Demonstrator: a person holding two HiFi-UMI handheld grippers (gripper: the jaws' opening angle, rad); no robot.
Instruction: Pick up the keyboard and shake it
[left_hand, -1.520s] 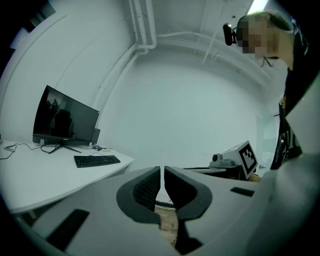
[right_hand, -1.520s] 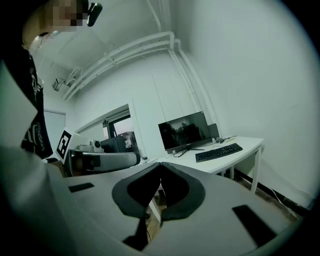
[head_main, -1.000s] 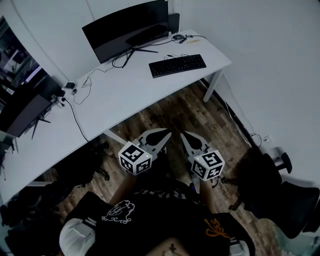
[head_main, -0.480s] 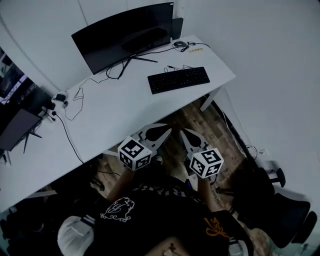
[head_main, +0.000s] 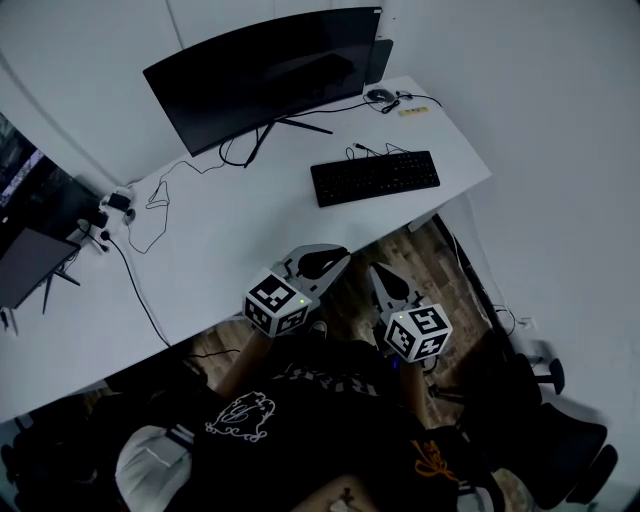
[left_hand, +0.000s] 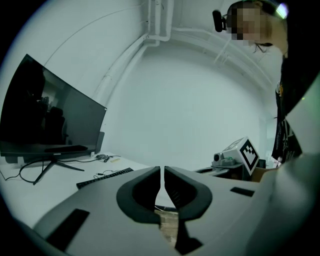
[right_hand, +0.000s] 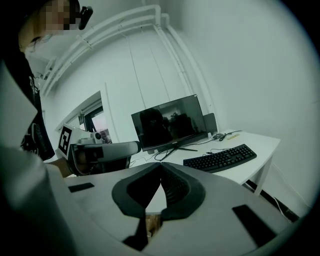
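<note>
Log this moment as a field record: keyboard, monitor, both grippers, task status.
keyboard: black, flat on the white desk, in front of the monitor, untouched
monitor: dark screen, on its stand at the desk's back
left gripper: shut, empty, apart from the keyboard
right gripper: shut, empty, apart from the keyboard
task status: keyboard not yet picked up

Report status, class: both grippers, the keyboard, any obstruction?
Left gripper shut, empty. Right gripper shut, empty. Keyboard flat on desk, untouched. Cable behind it; near side bare.
</note>
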